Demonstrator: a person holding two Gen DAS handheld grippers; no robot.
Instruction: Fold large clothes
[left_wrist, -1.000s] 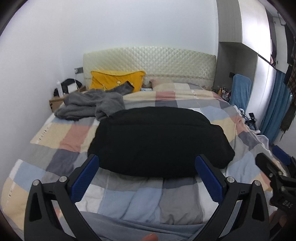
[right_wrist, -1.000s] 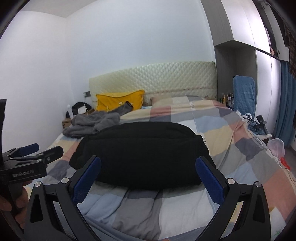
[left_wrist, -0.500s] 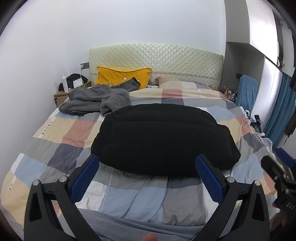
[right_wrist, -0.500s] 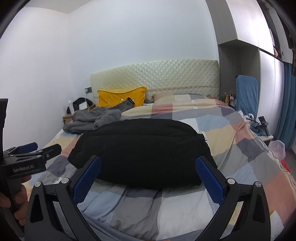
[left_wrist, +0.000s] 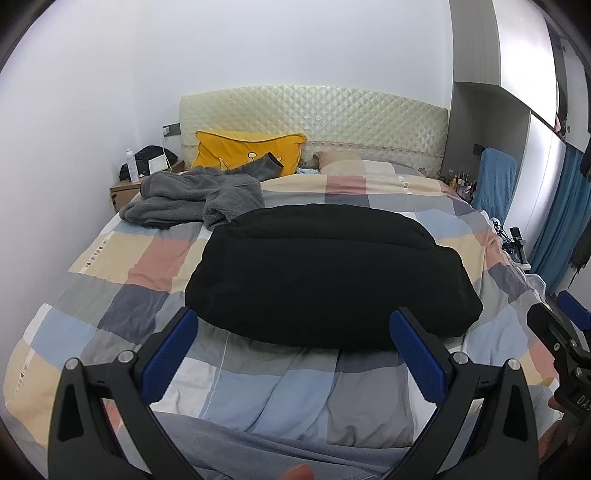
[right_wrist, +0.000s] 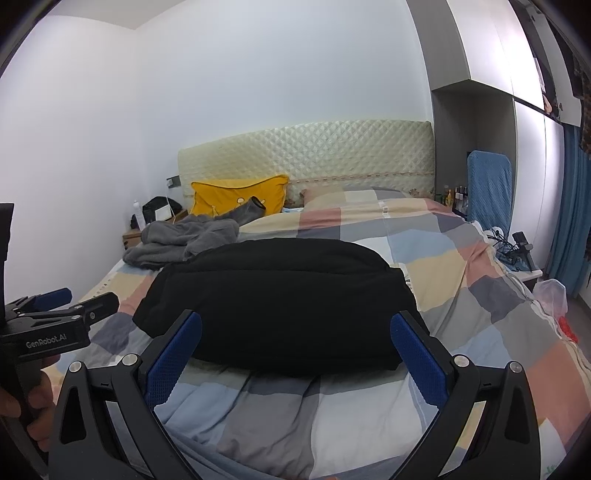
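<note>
A large black garment lies folded in a thick flat bundle in the middle of the checked bed cover; it also shows in the right wrist view. My left gripper is open and empty, held back above the foot of the bed, short of the bundle's near edge. My right gripper is open and empty too, just short of the same edge. A crumpled grey fleece garment lies at the far left of the bed.
A yellow pillow leans on the quilted headboard. A bedside table with a bottle stands at the far left by the wall. A blue-covered chair, wardrobes and blue curtains line the right side.
Both grippers have tilted up and drawn back a little, so more wall shows and the black bundle sits lower in the views. Both stay open and empty.
</note>
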